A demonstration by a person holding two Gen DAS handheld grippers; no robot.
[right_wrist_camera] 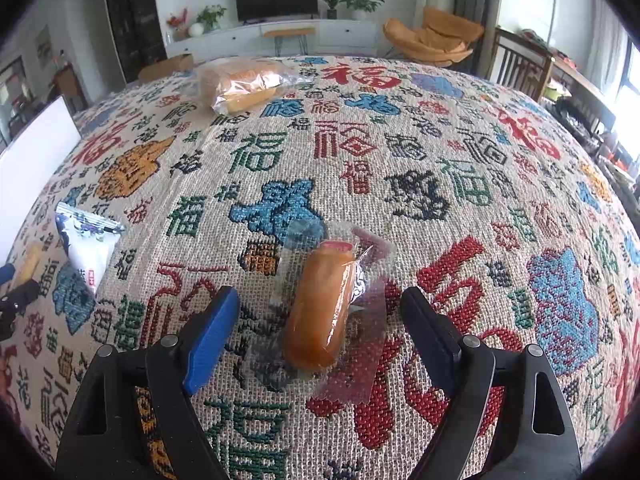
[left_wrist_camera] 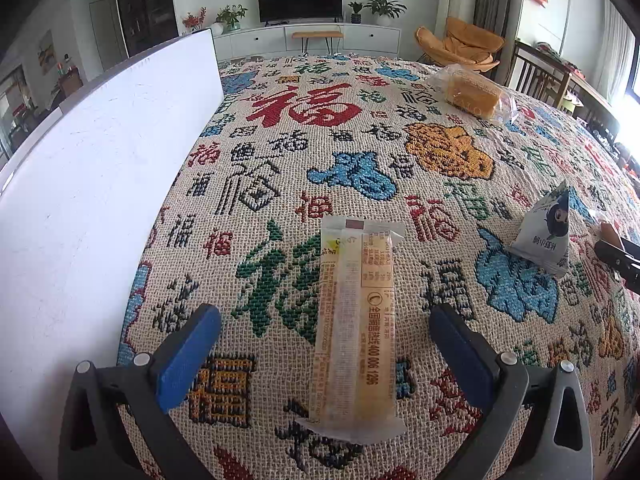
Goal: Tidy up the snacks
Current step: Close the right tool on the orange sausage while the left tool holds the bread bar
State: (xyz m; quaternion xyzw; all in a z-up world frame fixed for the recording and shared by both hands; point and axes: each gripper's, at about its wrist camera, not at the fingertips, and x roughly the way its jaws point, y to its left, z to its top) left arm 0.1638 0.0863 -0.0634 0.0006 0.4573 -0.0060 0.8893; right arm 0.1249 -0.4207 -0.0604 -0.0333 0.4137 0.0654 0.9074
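My left gripper (left_wrist_camera: 324, 316) is open, its blue pads either side of a long pale-yellow wrapped snack bar (left_wrist_camera: 356, 320) lying flat on the patterned cloth. My right gripper (right_wrist_camera: 320, 300) is open around an orange sausage in clear wrap (right_wrist_camera: 324, 308), also flat on the cloth. A white-and-blue triangular snack pouch (left_wrist_camera: 548, 232) stands to the right in the left wrist view and shows at the left of the right wrist view (right_wrist_camera: 88, 244). A bagged loaf of bread (left_wrist_camera: 472, 94) lies at the far side, also in the right wrist view (right_wrist_camera: 244, 82).
A tall white box wall (left_wrist_camera: 92, 184) runs along the left side of the table. The right gripper's tip (left_wrist_camera: 620, 258) shows at the right edge of the left wrist view. Chairs (left_wrist_camera: 536, 76) and a TV stand (left_wrist_camera: 304, 36) stand beyond the table.
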